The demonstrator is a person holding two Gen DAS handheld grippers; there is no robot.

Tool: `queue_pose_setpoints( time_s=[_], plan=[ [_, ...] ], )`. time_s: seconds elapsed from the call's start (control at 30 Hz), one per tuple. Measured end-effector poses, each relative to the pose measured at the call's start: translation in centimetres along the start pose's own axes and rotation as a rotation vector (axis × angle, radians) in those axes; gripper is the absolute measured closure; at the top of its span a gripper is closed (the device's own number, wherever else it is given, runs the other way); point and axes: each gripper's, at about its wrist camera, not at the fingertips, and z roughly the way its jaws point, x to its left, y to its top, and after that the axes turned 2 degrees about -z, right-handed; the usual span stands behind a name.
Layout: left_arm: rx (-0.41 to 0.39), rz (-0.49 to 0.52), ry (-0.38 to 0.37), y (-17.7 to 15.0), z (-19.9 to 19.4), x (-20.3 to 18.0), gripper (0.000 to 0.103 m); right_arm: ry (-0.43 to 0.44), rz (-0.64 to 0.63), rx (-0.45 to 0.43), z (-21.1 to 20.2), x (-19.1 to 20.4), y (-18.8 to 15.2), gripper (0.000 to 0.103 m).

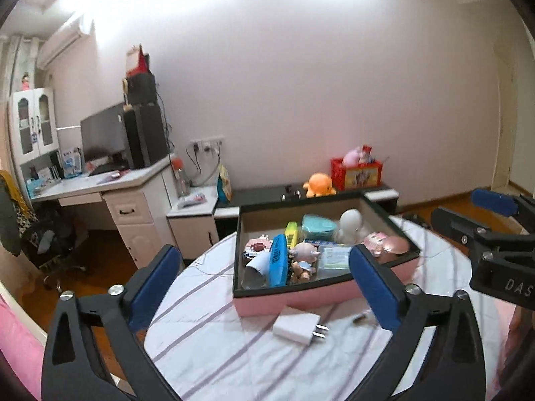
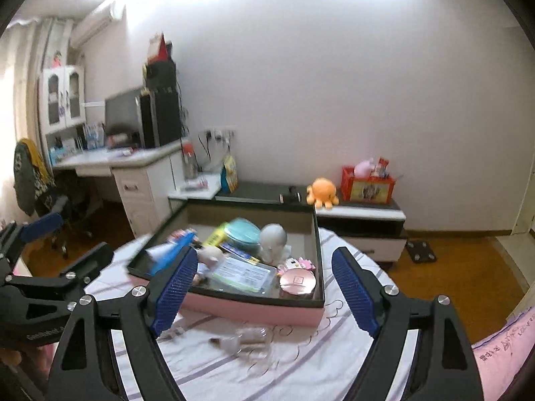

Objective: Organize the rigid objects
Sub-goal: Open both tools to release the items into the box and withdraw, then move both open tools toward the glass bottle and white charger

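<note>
while most toys already lie in the pink box, we hold the left gripper and right gripper spread and empty; the white charger waits on the table just before it.

- My left tongs: jaws spread wide, blue pads facing each other, nothing between them, tilted slightly downward.
- My right tongs: jaws parted, ribbed blue pads bare, nothing gripped, same slight downward tilt.
- The two tongs sit side by side, apart; each shows at the edge of the other's view.
</note>
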Motion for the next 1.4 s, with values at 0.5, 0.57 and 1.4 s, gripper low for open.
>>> queue_pose_setpoints(
  time_s=[0.5,0.57,1.4],
  plan=[
    [-0.180,-0.060,0.023,-1.1,-12.9,0.1,0.000,-0.048,0.021,-0.181,-12.2,2.8,-2.6,0.000],
    [-0.195,-0.067,0.014,-1.1,-13.8,0.2,0.000,-0.055,0.027,-0.190,-13.0,2.9,-2.9,0.000],
    [-0.217,-0.048,0.041,-1.4,-15.4,-0.1,0.000,-0.067,0.029,-0.212,-15.1,3.0,-3.4,0.000]
  ],
)
